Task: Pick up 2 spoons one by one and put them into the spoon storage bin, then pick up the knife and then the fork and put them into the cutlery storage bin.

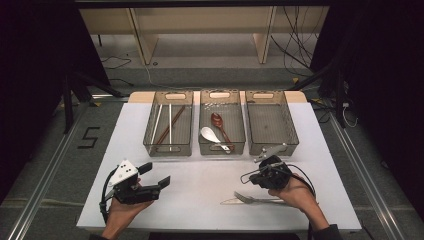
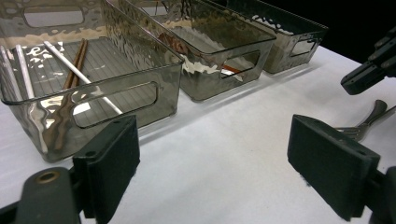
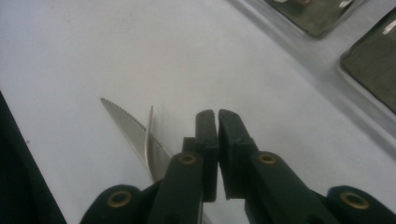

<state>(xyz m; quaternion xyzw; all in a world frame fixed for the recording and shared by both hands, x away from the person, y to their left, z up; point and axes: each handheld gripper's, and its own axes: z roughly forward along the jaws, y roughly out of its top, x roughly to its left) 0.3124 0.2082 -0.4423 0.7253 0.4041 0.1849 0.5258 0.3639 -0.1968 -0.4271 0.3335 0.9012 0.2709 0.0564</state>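
steel knife (image 1: 231,201) points left (fork (image 1: 255,199) alongside); left gripper (image 1: 155,176) wide, right gripper (image 3: 217,116) closed empty.

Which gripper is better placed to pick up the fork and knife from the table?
The right gripper, I judge: it hovers directly above the fork and knife. The left gripper is open but farther away.

High overview; two low tongs-mounted close-ups.

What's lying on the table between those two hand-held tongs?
Mostly bare white table. A fork and a knife lie near the right tongs; the left tongs have nothing beside them. The high view shows it best.
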